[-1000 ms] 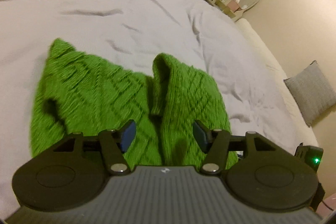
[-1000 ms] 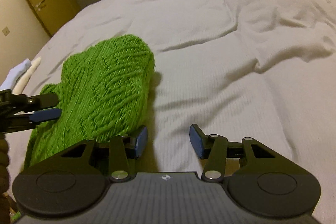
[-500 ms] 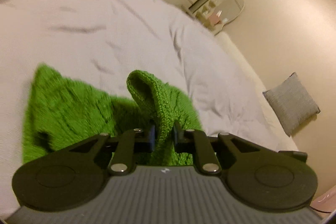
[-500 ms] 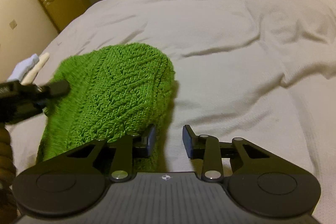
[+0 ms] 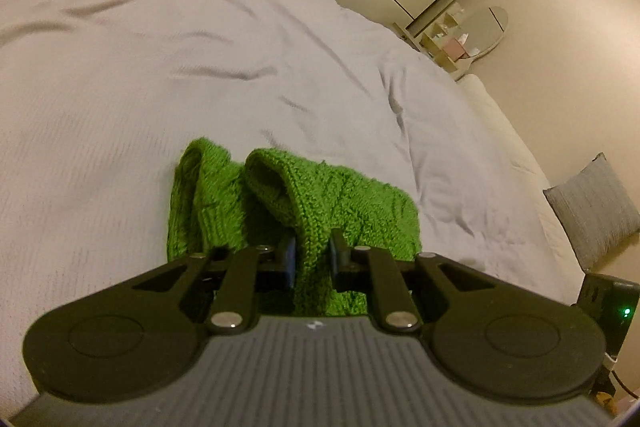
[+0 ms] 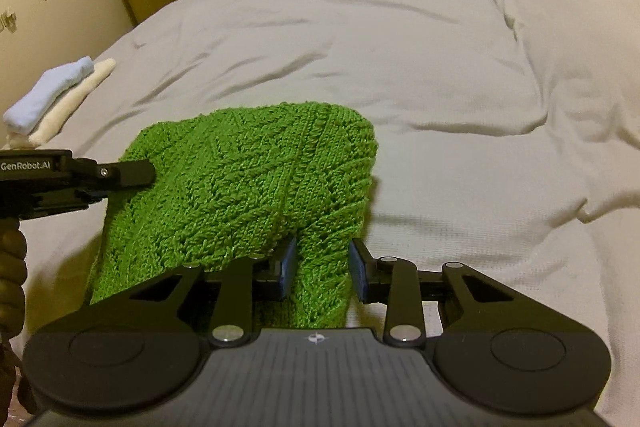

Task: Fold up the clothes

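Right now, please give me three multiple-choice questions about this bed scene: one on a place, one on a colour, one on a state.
1. Where do the folded light-blue and cream cloths lie?
A. At the bed's left edge
B. On the grey cushion
C. On the floor

2. What colour is the knitted garment?
A. Red
B. Green
C. Grey

3. What is the state of the left hand-held gripper?
A. Wide open over bare bedding
B. Shut on the garment
C. Out of view

Answers: 1 A, the stack sits by the bed edge at left. 2 B, the yarn is bright green. 3 B, knit fills the gap between its fingers.
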`<state>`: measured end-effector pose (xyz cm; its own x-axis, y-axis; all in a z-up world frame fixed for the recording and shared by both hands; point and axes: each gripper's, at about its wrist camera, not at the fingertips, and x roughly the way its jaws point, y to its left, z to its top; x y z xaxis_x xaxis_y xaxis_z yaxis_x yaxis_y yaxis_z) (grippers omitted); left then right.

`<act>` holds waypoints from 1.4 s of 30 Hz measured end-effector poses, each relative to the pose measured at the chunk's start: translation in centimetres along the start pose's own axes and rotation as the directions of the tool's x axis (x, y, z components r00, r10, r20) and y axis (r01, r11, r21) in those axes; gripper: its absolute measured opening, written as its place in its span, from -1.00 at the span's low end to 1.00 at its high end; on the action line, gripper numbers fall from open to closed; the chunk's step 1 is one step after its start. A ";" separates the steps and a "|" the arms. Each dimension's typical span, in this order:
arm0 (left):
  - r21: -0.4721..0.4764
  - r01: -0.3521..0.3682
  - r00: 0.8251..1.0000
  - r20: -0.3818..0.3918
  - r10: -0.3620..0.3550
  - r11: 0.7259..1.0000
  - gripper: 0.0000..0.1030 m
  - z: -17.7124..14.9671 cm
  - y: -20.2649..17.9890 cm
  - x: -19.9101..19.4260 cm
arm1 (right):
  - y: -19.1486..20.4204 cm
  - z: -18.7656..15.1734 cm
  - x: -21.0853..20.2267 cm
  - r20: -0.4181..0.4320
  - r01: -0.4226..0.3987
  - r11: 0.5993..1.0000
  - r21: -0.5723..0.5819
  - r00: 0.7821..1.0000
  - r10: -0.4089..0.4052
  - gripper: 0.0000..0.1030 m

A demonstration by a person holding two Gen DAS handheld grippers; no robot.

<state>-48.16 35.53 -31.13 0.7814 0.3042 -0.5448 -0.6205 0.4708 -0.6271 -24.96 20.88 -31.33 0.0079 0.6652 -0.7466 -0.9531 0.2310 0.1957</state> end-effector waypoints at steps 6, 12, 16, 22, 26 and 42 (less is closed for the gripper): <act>-0.059 0.011 1.000 -0.022 -0.013 0.998 -0.61 -0.4 0.6 1.2 | -1.5 -0.6 -0.3 0.019 -0.013 0.998 0.064 1.000 0.012 -0.02; 0.015 0.023 1.000 -0.004 -0.023 1.000 -0.77 -0.1 -0.7 0.6 | -3.6 -1.6 -1.1 0.011 -0.058 0.986 0.159 0.998 0.057 0.01; 0.095 0.029 0.998 0.048 -0.034 0.995 -0.77 1.3 -2.2 -1.9 | -1.2 -1.1 -1.8 0.016 -0.079 0.994 0.073 0.997 0.078 -0.26; 0.102 -0.073 0.997 0.018 0.072 0.992 -0.76 1.7 0.1 -2.0 | 2.8 -0.8 -2.2 0.016 -0.080 0.993 -0.083 0.997 0.082 -0.21; 0.033 -0.093 0.996 -0.009 0.094 0.995 -0.73 -0.1 2.6 -0.5 | 4.6 -2.1 -1.1 0.020 -0.003 0.975 -0.222 1.000 0.008 -0.18; -0.200 0.006 0.999 -0.030 -0.012 0.980 -0.37 -6.4 2.2 -3.7 | -3.0 -6.9 -6.1 0.103 -0.170 0.959 0.227 0.983 0.149 0.25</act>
<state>-52.79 30.11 -34.06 0.7864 0.2738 -0.5537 -0.6167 0.2974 -0.7288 -24.20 11.17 -31.75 -0.1033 0.7620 -0.6393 -0.8465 0.2702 0.4588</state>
